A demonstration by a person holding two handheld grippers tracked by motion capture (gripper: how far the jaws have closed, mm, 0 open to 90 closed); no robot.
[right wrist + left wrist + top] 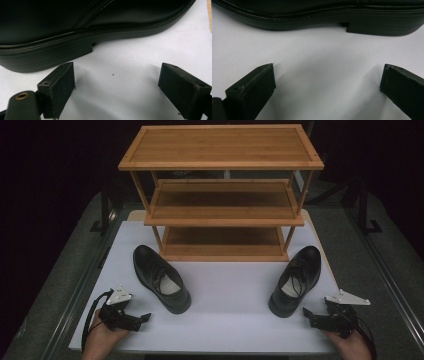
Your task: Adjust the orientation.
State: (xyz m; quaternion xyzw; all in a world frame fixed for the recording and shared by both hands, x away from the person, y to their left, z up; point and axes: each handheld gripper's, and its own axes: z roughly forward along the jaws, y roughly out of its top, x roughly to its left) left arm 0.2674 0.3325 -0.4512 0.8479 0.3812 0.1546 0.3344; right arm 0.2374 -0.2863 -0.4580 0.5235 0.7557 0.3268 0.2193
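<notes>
White tabletop lit from above; surroundings beyond it dark. Grey floor at 9 and 3 o'clock. Wooden rack with 3 shelves stands at 12 o'clock.

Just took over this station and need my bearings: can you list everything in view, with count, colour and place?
Shoe rack: one, light wood, three shelves, all bare, far middle of the table.
Left shoe: one, black lace-up dress shoe, standing left of centre, heel toward the person.
Right shoe: one, black lace-up, standing right of centre, heel toward the person.
Table: one, white top.
Left gripper: black, open, near left, beside the left shoe's heel.
Right gripper: black, open, near right, by the right shoe's heel.
</notes>
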